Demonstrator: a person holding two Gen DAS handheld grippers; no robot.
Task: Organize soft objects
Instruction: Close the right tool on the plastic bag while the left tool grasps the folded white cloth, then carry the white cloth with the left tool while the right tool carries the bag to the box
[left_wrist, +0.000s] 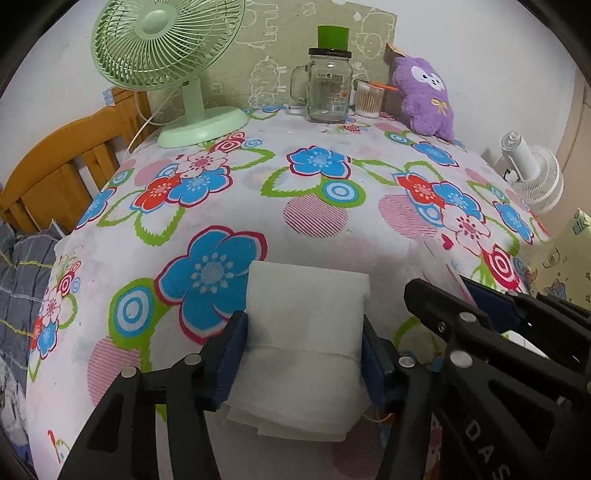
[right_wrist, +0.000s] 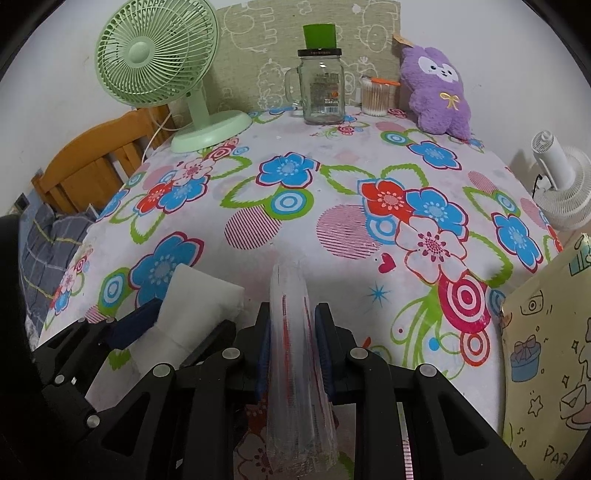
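Note:
My left gripper (left_wrist: 304, 332) is shut on a stack of white folded soft cloths (left_wrist: 303, 325), held just above the flowered tablecloth (left_wrist: 332, 236) near its front edge. My right gripper (right_wrist: 293, 332) is shut on a clear plastic bag (right_wrist: 291, 369) with red print, pinched upright between its blue pads. In the right wrist view the left gripper (right_wrist: 177, 321) with the white stack (right_wrist: 199, 299) sits close at the left. In the left wrist view the right gripper's fingers (left_wrist: 443, 314) sit close at the right. A purple plush toy (left_wrist: 424, 96) leans on the wall at the back right.
A green desk fan (left_wrist: 166, 55) stands at the back left. A glass mug jar (left_wrist: 328, 85) with a green cup on its lid and a cotton-swab tub (left_wrist: 367, 99) stand at the back. A white fan (right_wrist: 561, 177) and a yellow printed bag (right_wrist: 546, 350) are right of the table.

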